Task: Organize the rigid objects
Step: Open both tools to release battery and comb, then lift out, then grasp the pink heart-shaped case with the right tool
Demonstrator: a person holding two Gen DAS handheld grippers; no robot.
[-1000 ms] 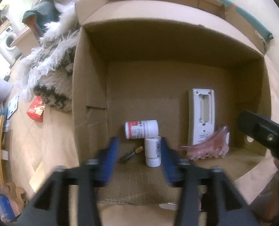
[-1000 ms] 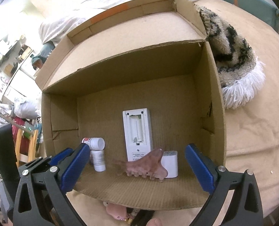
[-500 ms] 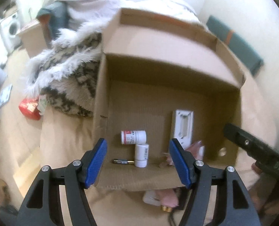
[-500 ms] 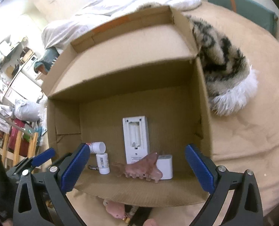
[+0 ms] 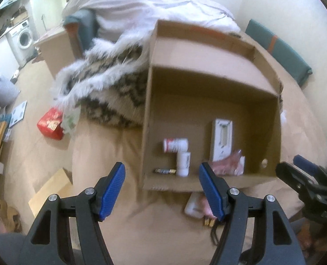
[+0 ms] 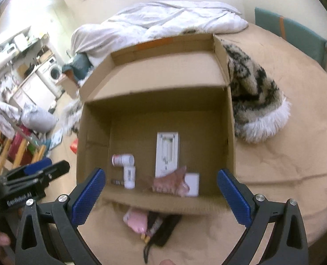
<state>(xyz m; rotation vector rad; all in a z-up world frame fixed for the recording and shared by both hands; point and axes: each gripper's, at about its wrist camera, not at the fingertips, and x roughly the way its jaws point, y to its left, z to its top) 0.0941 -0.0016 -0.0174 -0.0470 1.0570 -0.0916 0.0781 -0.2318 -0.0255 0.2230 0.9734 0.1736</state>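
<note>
Both grippers, left [image 5: 162, 190] and right [image 6: 161, 195], hover with jaws spread wide and empty before the cardboard box [image 6: 230, 132], where ahead one white bottle [image 6: 129, 175] lies pointing away and another [image 6: 123, 160] lies crosswise.

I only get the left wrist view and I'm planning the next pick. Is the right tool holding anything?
Observer: No. The right tool is wide open and empty, facing the cardboard box.
Operator: What's the white thing behind the pink hair claw?
Observer: A small white block on the box floor. The pink hair claw overlaps its left edge.
Operator: Is anything left outside the box?
Observer: Yes. A pink item and a black item lie side by side on the bed cover, partly under the box's front edge.
</note>
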